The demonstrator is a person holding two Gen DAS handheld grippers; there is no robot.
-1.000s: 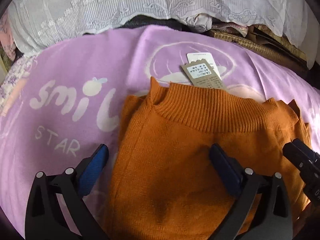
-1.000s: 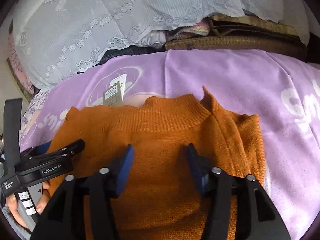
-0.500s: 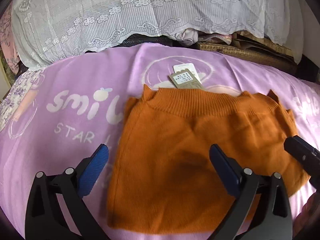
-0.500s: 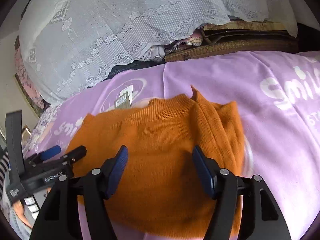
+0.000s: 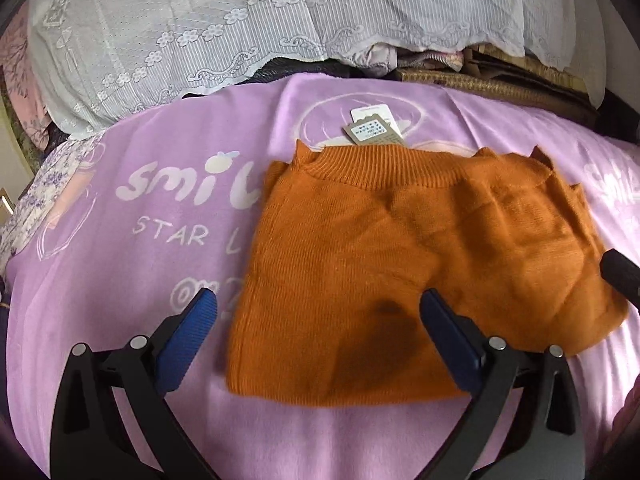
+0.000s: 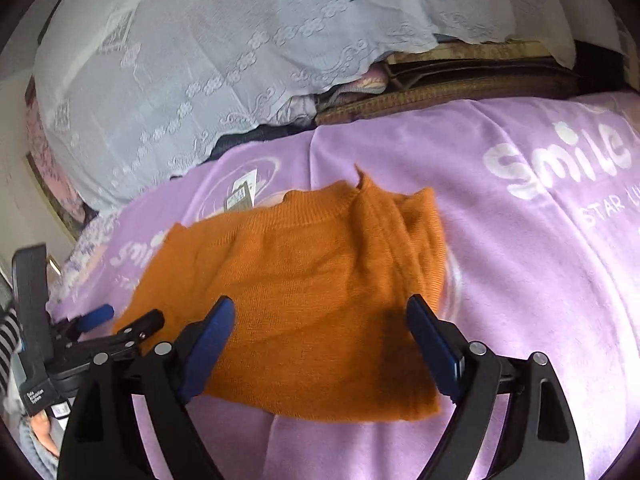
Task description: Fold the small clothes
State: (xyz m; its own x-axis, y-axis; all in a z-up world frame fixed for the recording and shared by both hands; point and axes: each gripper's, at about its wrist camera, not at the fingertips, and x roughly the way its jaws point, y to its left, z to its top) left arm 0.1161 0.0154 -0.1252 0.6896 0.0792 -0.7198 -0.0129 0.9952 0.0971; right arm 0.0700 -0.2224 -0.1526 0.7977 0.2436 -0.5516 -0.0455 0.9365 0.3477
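Left wrist view: an orange knitted sweater (image 5: 400, 248) is seen lying folded into a rough rectangle on a purple blanket (image 5: 140, 280) printed with white lettering. Its ribbed neckline is turned toward the far side, and two paper tags (image 5: 374, 130) lie just beyond the collar, resting on the blanket. The left gripper (image 5: 318, 332) is held above the near edge of the sweater with its blue-padded fingers (image 5: 188, 332) spread wide; nothing is held between them. One finger is seen over bare blanket just left of the garment, the other over the orange knit. At the right edge of this view a black tip of the right gripper (image 5: 620, 276) is visible beside the sweater's right side.

From the right wrist view, the same sweater (image 6: 304, 288) is seen with its folded sleeve layers stacked along its right side. The right gripper (image 6: 320, 340) is likewise held with its fingers (image 6: 434, 344) wide apart and empty, both poised over the near part of the garment; whether the pads touch the cloth cannot be told. The left gripper (image 6: 120, 326) appears at the lower left, near the sweater's left corner, gripped by a hand (image 6: 42, 432) that is only partly in view.

Behind the blanket, a white lace cloth (image 5: 240, 20) is draped over piled items, and a woven mat (image 6: 460, 92) is seen at the far right.
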